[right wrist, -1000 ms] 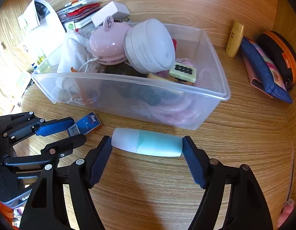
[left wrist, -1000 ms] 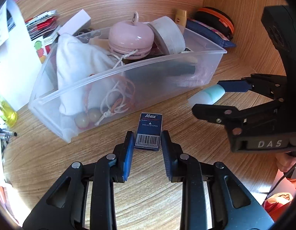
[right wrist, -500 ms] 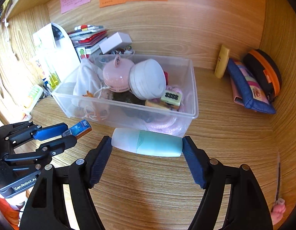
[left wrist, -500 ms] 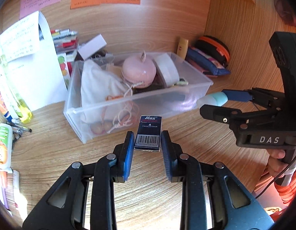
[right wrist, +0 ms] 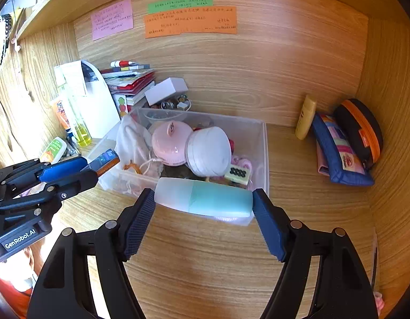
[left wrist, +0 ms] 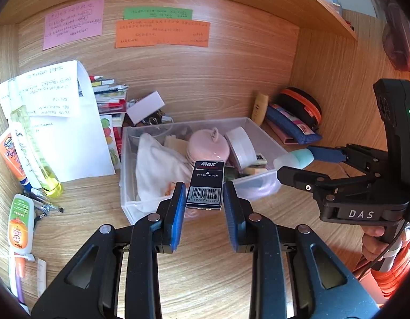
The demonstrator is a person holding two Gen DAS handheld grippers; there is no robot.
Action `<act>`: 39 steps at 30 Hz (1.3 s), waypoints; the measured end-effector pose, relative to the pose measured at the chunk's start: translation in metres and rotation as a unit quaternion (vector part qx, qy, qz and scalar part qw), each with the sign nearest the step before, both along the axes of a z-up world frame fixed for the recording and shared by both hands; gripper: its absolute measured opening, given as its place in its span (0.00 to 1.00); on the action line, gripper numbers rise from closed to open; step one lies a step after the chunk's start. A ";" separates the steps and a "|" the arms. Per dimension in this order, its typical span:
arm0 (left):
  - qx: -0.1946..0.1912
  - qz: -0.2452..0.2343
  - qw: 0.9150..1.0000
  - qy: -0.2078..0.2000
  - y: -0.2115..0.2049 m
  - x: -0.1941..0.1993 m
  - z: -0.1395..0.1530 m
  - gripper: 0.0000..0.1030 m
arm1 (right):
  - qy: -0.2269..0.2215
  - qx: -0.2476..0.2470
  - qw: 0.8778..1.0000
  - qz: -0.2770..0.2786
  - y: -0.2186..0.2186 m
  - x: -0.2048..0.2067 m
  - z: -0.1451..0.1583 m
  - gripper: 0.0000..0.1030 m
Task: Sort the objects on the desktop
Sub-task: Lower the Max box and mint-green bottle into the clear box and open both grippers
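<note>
Clear plastic walls of the storage bin (right wrist: 258, 143) stand just beyond both sets of fingers, already crowded with a white cloth pouch (left wrist: 157, 159), a pink round case (right wrist: 171, 145) and a white round container (right wrist: 209, 154). So part of the sorting looks done; two items are in hand and appear bound for the same bin.

Between the left gripper (left wrist: 205, 202) pads sits a small dark staple box (left wrist: 206, 184), pinched by its long sides, barcode facing the camera, lifted clear of the desk in front of the bin's near wall. The right gripper (right wrist: 203, 207) clamps a mint-and-white tube (right wrist: 205, 198) end to end, lying crosswise between the pads, also off the wood and just short of the bin's front rim.

Left to do, judging by the desk: drop both items, then deal with the bottles and tubes (left wrist: 19, 220) far left of the left fingers, and the pouches (right wrist: 340, 151) far right of the right fingers.

What lies at the bin's bottom is hidden under the pile, the sticky notes' (right wrist: 190, 20) writing is unreadable, and the far-left clutter is cut off.
</note>
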State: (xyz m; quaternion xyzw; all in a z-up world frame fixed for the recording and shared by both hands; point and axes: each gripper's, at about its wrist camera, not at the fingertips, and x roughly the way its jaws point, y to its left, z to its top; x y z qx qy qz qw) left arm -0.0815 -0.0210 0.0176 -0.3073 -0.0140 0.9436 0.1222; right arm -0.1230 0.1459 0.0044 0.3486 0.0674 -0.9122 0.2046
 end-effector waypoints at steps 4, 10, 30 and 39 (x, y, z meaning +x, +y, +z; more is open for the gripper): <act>0.004 0.013 1.000 0.001 -0.013 -0.009 0.001 0.27 | -0.010 -0.005 1.000 0.009 -0.014 -0.013 -0.004 0.69; 0.007 0.026 1.000 -0.010 -0.031 -0.025 -0.007 0.27 | -0.041 -0.014 0.999 0.018 -0.038 -0.033 -0.016 0.69; 0.020 0.028 0.998 -0.047 -0.045 -0.050 -0.035 0.27 | -0.065 -0.002 0.998 0.025 -0.060 -0.060 -0.035 0.69; 0.021 0.031 0.998 -0.046 -0.045 -0.048 -0.034 0.33 | -0.075 -0.006 0.996 0.040 -0.059 -0.061 -0.033 0.70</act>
